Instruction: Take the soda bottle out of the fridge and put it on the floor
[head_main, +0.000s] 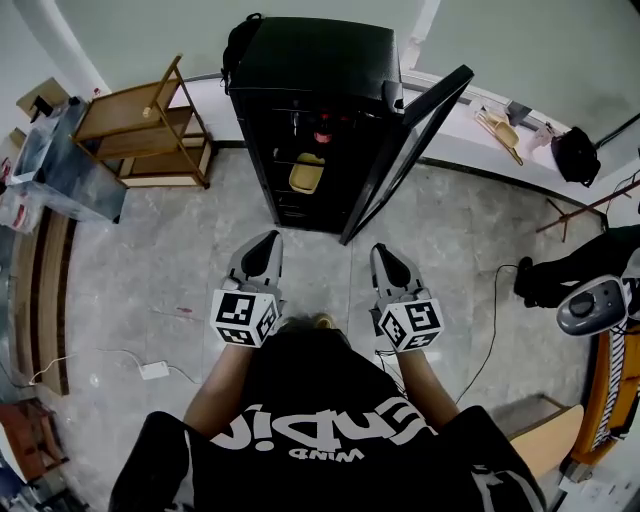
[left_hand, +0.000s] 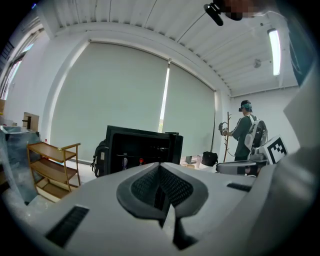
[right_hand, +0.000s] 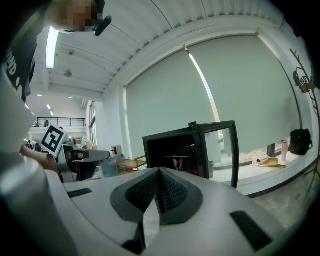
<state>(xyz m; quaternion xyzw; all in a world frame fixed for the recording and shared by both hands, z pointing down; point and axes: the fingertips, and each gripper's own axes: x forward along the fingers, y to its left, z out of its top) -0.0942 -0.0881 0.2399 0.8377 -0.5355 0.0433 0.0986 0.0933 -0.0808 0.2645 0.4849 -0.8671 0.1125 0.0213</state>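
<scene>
Your left gripper (head_main: 268, 246) and right gripper (head_main: 386, 254) both shut tight on nothing, fridge (head_main: 300, 60) ahead with door (head_main: 410, 140) open, red-capped soda bottle (right_hand: 181, 164) on its shelf plain only in your right gripper view, standing person (left_hand: 247, 131) beyond seen only in your left gripper view

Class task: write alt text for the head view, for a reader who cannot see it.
A person holds the left hand-held gripper and the right hand-held gripper, both shut and empty, towards a black fridge whose door stands open. A wooden shelf stands left of it.
</scene>
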